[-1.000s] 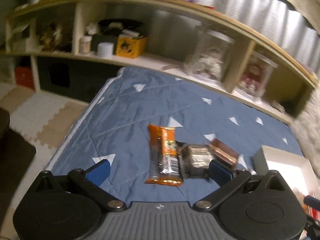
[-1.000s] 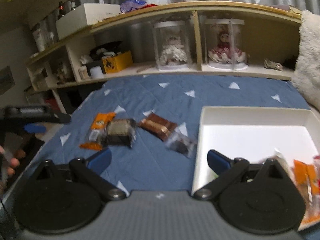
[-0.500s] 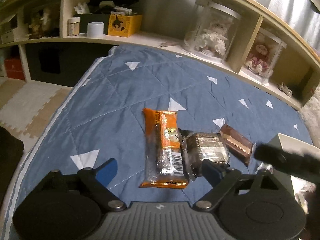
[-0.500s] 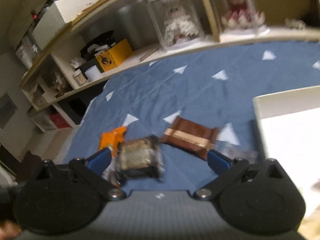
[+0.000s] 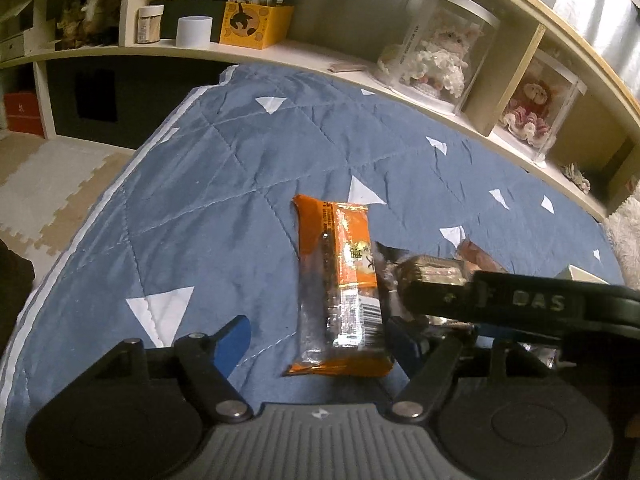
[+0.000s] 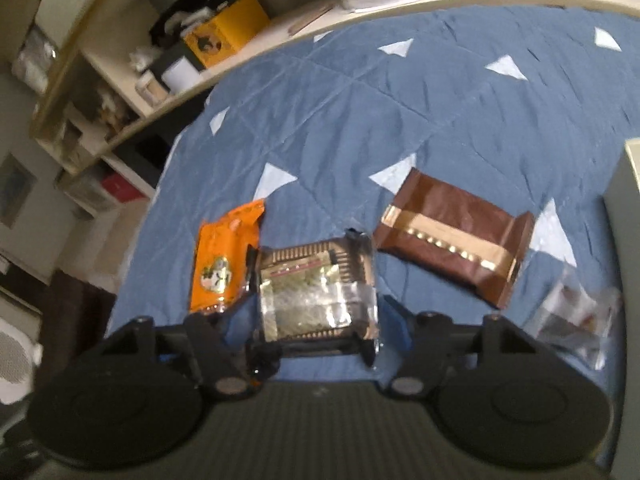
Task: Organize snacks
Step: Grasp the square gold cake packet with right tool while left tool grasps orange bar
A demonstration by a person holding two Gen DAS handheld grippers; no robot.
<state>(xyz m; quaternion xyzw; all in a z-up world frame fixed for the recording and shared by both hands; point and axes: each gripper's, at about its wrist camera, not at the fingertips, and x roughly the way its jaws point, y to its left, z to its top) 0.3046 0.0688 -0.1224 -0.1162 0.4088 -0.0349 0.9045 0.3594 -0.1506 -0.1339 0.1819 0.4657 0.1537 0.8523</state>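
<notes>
- Four snacks lie in a loose row on the blue bed cover (image 6: 400, 128), with the white box (image 6: 628, 240) at its right edge as the likely destination.
- Largest of them, the orange packet (image 5: 340, 280), lies straight ahead of my left fingers (image 5: 320, 340), long axis running away from me, so the spread fingers would straddle its near end.
- Next, the brown bar (image 6: 452, 240) lies at a slant, apart from the others and nearer the box.
- Smaller, the foil-topped black snack (image 6: 316, 292) sits square between my right fingers (image 6: 316, 340), just beside the orange packet's right edge.
- Smallest, a clear-wrapped piece (image 6: 576, 320) rests close to the box wall; its contents are too blurred to name.
- Left fingers: spread wide, holding nothing.
- Right fingers: drawn in against the black snack's near sides; I judge a grip is forming, but the blur leaves me unable to tell whether it is firm.
- Turning relation: my right hand is the nearer to the black snack, which lies dead centre, broad face up.
</notes>
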